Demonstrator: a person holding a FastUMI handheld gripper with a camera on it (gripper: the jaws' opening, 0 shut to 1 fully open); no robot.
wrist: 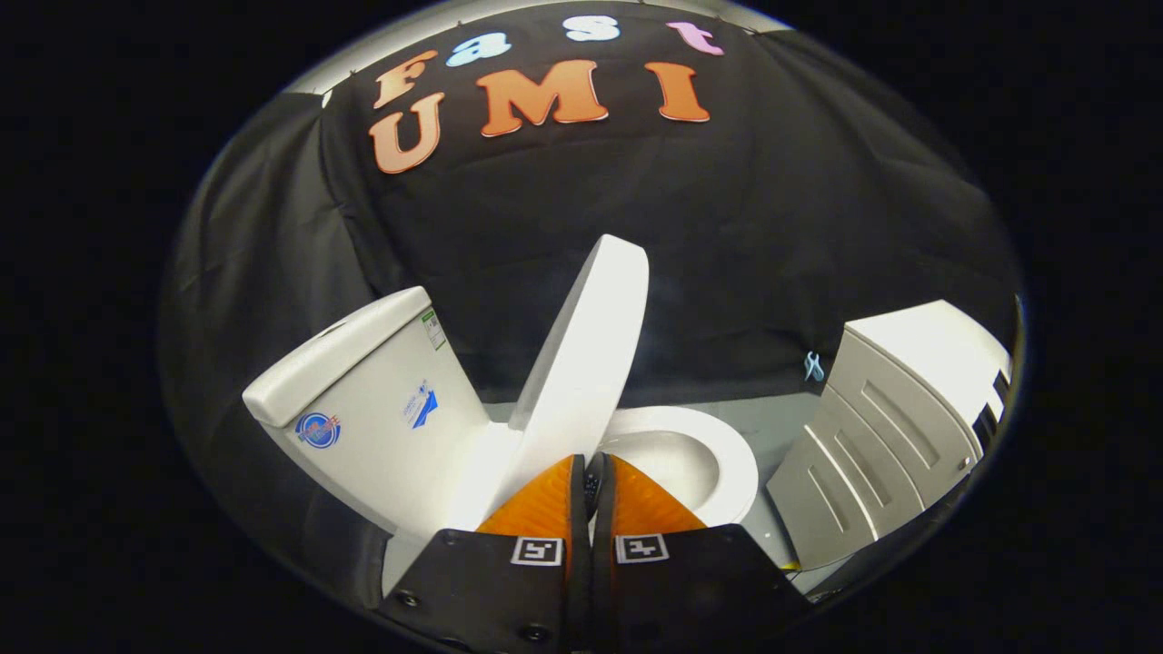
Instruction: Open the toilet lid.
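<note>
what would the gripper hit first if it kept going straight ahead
Probably the raised lid: the gripper, fingers closed, points at its lower edge, just ahead. Depth is unclear.

toilet lid (586, 350): white, raised, tilted toward tank | just ahead of fingers | seat and bowl exposed

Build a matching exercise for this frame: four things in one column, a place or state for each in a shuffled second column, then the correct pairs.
Things:
1. toilet lid
2. cistern
3. toilet bowl
4. cabinet

Places or states:
A. stands apart, on the side of the bowl away from the cistern
B. uncovered, just beyond the fingertips
C. raised and tilted, its edge at the fingertips
D. behind the raised lid, stickers on its side

Pairs: 1-C, 2-D, 3-B, 4-A

The gripper has its fingers nearly together at the lid's edge; whether both press on it is unclear.
</note>
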